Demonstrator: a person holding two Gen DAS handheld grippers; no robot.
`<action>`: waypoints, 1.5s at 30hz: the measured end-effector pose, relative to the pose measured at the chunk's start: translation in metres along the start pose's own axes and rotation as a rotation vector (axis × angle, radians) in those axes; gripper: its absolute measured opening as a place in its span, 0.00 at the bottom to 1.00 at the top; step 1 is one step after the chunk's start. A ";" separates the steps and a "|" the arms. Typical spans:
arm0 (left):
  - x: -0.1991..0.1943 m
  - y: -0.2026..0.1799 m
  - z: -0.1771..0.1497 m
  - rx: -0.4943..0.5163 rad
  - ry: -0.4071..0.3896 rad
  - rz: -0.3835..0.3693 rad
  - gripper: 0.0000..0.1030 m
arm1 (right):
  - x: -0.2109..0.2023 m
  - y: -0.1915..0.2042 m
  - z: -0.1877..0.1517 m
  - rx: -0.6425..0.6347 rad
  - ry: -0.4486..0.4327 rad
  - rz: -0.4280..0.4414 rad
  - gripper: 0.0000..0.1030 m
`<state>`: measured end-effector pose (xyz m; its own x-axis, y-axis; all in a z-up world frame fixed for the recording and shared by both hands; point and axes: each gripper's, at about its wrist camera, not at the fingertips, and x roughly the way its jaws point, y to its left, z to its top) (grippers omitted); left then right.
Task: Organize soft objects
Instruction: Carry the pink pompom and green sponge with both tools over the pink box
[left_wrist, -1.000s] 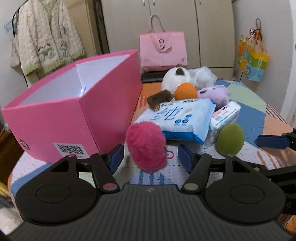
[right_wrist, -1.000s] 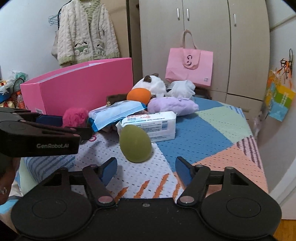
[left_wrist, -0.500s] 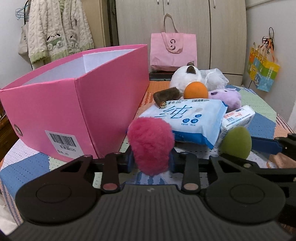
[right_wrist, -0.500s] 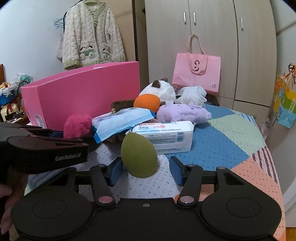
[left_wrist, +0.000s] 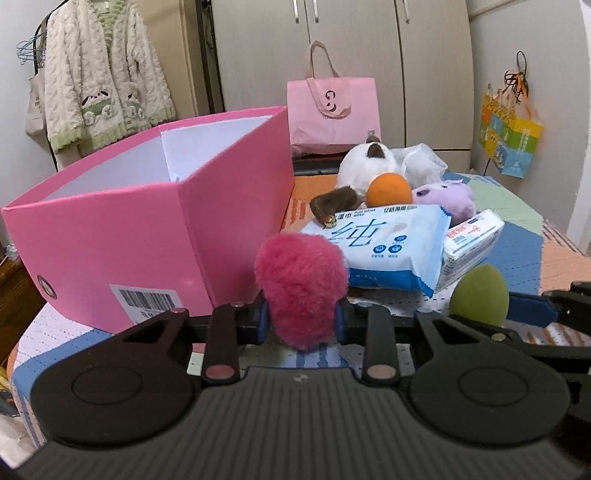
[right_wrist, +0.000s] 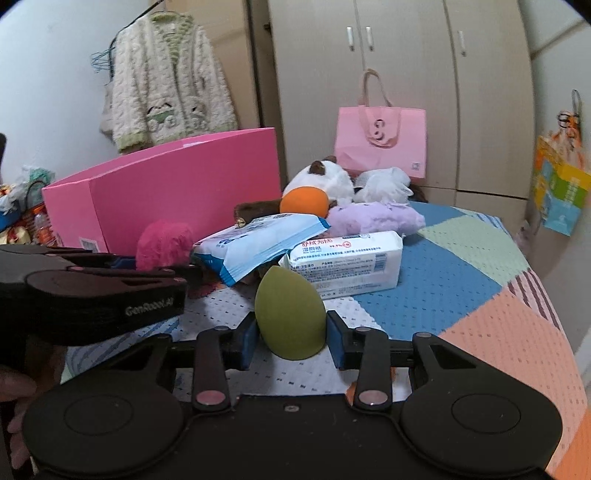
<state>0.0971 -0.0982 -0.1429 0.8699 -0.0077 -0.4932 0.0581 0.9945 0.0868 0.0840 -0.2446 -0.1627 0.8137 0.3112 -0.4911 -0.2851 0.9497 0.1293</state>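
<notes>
A fluffy pink ball (left_wrist: 301, 288) sits between the blue pads of my left gripper (left_wrist: 300, 322); the jaws are closing and the pads press its sides. To its right stands a green egg-shaped sponge (right_wrist: 290, 314) on the quilt. My right gripper (right_wrist: 291, 334) is closing on the sponge, both pads against it. An open pink box (left_wrist: 147, 229) with a white inside stands just left of the pink ball. In the right wrist view the left gripper (right_wrist: 184, 271) is at the left with the pink ball (right_wrist: 164, 243) in it.
Behind the two grippers lie a blue wipes pack (left_wrist: 384, 247), a white tissue pack (right_wrist: 347, 262), an orange ball (left_wrist: 389, 190), a purple plush (right_wrist: 373, 219) and a white plush (left_wrist: 365, 162). A pink tote bag (right_wrist: 380, 140) leans on the wardrobe. The patchwork quilt (right_wrist: 461, 266) spreads to the right.
Both grippers went from wide open to shut: the left onto the pink ball, the right onto the green sponge. Both views now look more level across the bed.
</notes>
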 end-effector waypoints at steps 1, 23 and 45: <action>-0.003 0.002 0.001 -0.005 -0.004 -0.013 0.30 | -0.002 0.001 0.000 0.008 0.007 -0.004 0.42; -0.050 0.058 0.002 -0.013 0.144 -0.269 0.29 | -0.039 0.024 0.012 0.132 0.205 0.034 0.42; -0.077 0.146 0.035 0.067 0.345 -0.375 0.29 | -0.042 0.095 0.075 0.004 0.357 0.302 0.42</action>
<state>0.0564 0.0441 -0.0617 0.5710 -0.3169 -0.7573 0.3768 0.9208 -0.1012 0.0610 -0.1647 -0.0654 0.4692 0.5427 -0.6967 -0.4797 0.8189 0.3149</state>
